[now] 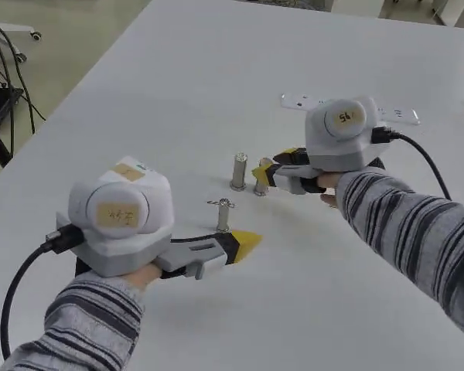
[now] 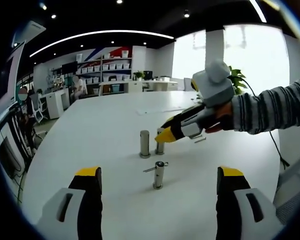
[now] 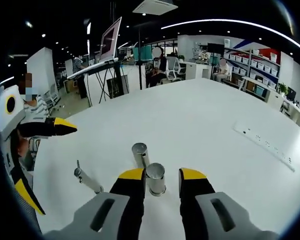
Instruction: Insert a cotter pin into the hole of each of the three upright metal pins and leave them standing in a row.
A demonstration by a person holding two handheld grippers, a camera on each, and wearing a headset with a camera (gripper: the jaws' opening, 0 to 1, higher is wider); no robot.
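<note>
Three short upright metal pins stand on the white table [image 1: 178, 85]. The near pin [image 1: 223, 216] [image 2: 159, 176] has a cotter pin [image 2: 151, 169] through its top. My left gripper [image 1: 240, 243] [image 2: 159, 174] stands wide open just short of it, holding nothing. The middle pin [image 1: 261, 188] [image 3: 156, 178] sits between the jaws of my right gripper [image 1: 264, 174] [image 3: 162, 176], which are narrowed around it; the left jaw is close against it and a gap shows on the right. The far pin [image 1: 239, 171] [image 3: 140, 154] stands free just beyond, its top bare.
A white power strip [image 1: 394, 114] [image 3: 262, 140] lies on the table behind the right gripper. A black cable [image 1: 429, 162] trails from the right gripper, another [image 1: 15, 290] from the left. The table's left edge [image 1: 54, 100] drops to the floor.
</note>
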